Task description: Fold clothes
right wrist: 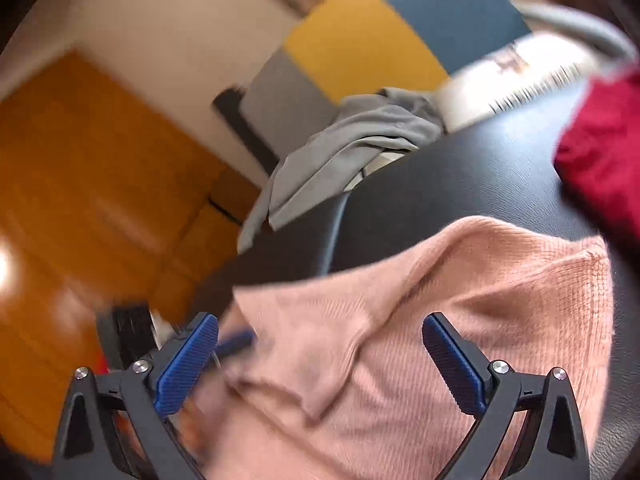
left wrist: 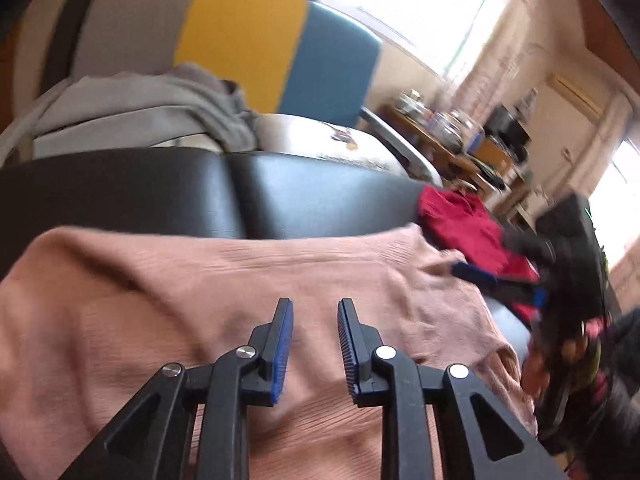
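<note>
The pink ribbed-knit sweater (left wrist: 208, 280) lay spread and rumpled over the black padded desk (left wrist: 312, 196), covering most of its near side; the left tool (left wrist: 315, 308) hung low over the middle of it, jaws parted by a narrow gap, blue pads facing each other and nothing caught between them; whether the tips touched the knit could not be told. The right tool (right wrist: 320, 334) sat over a raised fold of the same sweater (right wrist: 440, 300), jaws spread wide and released, the fabric bunched between and below the fingers but not pinched. From the left wrist view the right tool (left wrist: 500, 280) showed blurred at the sweater's right edge, beside a red garment (left wrist: 464, 228) heaped at the desk's far right corner; that red garment (right wrist: 604, 152) also filled the right margin of the right wrist view, well apart from the pink folds. Beyond the desk a grey garment (left wrist: 152, 108) lay crumpled on a bed, with a grey, yellow and blue panelled headboard (left wrist: 248, 44) behind it; bright windows (left wrist: 420, 4) glared past that; orange wooden flooring (right wrist: 80, 200) showed off the desk's left end.
</note>
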Tool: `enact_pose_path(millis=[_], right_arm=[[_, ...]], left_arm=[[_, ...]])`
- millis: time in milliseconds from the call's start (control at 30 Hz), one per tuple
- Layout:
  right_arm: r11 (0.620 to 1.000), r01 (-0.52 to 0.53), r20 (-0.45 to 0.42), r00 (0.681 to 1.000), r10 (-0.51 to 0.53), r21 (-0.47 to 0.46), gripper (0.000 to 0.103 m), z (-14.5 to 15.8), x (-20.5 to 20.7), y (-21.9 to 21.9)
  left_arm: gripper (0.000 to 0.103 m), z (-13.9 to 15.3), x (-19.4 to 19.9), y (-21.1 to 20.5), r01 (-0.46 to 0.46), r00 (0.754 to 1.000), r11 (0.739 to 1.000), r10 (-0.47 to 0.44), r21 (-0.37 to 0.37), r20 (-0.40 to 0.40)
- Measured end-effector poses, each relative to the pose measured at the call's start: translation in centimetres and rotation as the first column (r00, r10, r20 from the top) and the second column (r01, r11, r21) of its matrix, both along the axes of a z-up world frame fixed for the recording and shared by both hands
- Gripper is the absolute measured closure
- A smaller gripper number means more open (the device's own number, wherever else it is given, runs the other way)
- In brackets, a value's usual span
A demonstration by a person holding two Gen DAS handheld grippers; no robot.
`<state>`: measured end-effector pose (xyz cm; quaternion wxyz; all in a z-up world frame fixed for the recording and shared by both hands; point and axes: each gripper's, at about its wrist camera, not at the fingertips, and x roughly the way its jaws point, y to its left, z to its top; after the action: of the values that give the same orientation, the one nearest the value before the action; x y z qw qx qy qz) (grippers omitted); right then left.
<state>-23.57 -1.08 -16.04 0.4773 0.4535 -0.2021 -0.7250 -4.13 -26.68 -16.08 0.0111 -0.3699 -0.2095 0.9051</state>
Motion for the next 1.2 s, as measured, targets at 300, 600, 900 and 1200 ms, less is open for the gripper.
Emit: enact_pose_path(millis=[300,600,900,1200], right_arm=[[0.998,0.037,0.127,0.991,-0.044,0.053,0.000,-2.7,-6.9,-5.3],[0.951,0.277,0.101,0.951,-0.292,0.135,0.000,-2.4,-8.4,-1.0],[0.989,0.046,-0.008,0.999,-0.045,0.138,0.000,0.7,-1.2,-7.0],[0.902,0.038,-0.320,0.940,0.114,0.431,0.000,-3.3,5.5,-11.1]], left_arm=[[0.079,-2.6,-1.3,0.8,0.075,0.997,0.991,-0.076,0.113,-0.001],[0.080,-2.6,-1.3,1.3,0.070,0.998,0.994,-0.070,0.089,0.000],[0.077,-1.0,2.0,-2.3,-0.038,0.997,0.963,0.054,0.265,-0.054],[0.066,-1.9,7.7,-16.1,-0.234,0.962,0.841,0.274,0.487,-0.011]])
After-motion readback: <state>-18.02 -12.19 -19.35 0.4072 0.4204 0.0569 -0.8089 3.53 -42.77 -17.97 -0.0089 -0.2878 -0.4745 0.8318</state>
